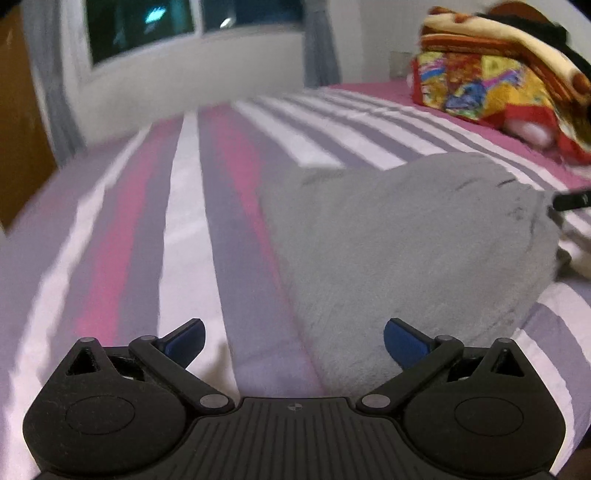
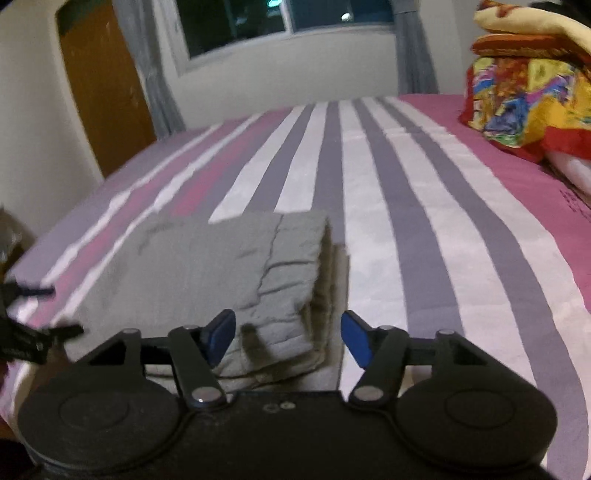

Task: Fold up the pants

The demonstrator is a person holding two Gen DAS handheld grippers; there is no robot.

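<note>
The grey pants (image 1: 406, 240) lie folded into a thick rectangle on the striped bed sheet (image 1: 192, 229). In the left wrist view my left gripper (image 1: 295, 343) is open with bare sheet between its blue pads, and its right pad sits over the pants' near left edge. In the right wrist view the pants (image 2: 221, 266) fill the lower left, layered edges facing right. My right gripper (image 2: 288, 338) is open above their near right corner, and neither pad presses the cloth. The other gripper's black tip (image 2: 26, 332) pokes in at the left edge.
A pile of bright red and yellow blankets (image 2: 528, 96) lies at the bed's far right. Beyond the bed are a window (image 2: 280, 22) with grey curtains and a wooden door (image 2: 107, 92) on the left. Open sheet stretches to the right of the pants.
</note>
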